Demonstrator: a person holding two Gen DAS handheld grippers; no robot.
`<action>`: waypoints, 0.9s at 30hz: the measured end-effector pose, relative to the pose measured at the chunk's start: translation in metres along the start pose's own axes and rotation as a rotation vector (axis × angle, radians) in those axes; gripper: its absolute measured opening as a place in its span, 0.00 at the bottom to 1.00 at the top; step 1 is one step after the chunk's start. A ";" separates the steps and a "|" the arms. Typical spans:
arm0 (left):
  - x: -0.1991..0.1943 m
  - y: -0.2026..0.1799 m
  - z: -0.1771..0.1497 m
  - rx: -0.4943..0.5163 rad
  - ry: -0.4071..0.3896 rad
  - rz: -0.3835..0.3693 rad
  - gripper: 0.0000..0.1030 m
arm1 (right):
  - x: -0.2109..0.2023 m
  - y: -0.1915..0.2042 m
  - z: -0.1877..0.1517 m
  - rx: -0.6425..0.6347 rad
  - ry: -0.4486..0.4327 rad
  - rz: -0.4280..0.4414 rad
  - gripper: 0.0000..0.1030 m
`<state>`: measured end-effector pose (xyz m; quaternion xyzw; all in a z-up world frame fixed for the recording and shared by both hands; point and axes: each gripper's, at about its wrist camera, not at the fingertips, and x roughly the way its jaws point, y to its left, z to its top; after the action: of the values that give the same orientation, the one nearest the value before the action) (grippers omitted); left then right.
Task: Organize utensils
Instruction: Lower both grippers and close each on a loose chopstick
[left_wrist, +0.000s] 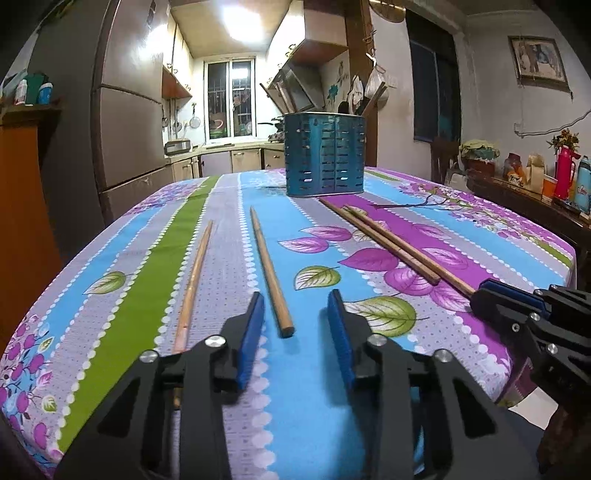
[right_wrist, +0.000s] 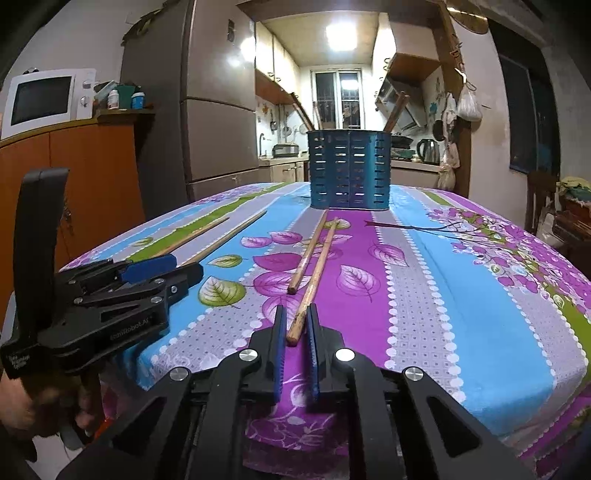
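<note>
Several wooden chopsticks lie on the floral tablecloth (left_wrist: 207, 291). A blue slotted utensil holder (left_wrist: 325, 155) stands at the far side, also in the right wrist view (right_wrist: 350, 170), with a few sticks in it. My left gripper (left_wrist: 295, 314) is open, its jaws either side of the near end of one chopstick (left_wrist: 269, 269); another chopstick (left_wrist: 194, 284) lies to its left. My right gripper (right_wrist: 296, 325) has its jaws narrowed around the near end of a chopstick (right_wrist: 314, 280), with small gaps showing; a second chopstick (right_wrist: 308, 253) lies beside it.
A fridge (right_wrist: 218, 110) and an orange cabinet with a microwave (right_wrist: 44, 96) stand left of the table. A side shelf with flasks and flowers (left_wrist: 561, 177) is at the right. The table's near edge is just below both grippers.
</note>
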<state>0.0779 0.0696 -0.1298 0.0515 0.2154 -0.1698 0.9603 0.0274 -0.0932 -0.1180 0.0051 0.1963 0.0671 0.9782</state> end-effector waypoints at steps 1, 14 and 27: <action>0.000 -0.001 -0.001 0.003 -0.008 -0.001 0.27 | 0.000 -0.001 0.000 0.002 -0.001 -0.002 0.11; -0.004 -0.005 -0.009 -0.012 -0.068 0.015 0.25 | -0.002 0.000 -0.006 0.011 -0.024 -0.028 0.11; -0.006 0.001 -0.011 -0.058 -0.094 0.045 0.09 | -0.004 -0.004 -0.008 0.047 -0.041 -0.016 0.08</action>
<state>0.0685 0.0740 -0.1373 0.0206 0.1735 -0.1442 0.9740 0.0216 -0.0979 -0.1237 0.0281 0.1776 0.0545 0.9822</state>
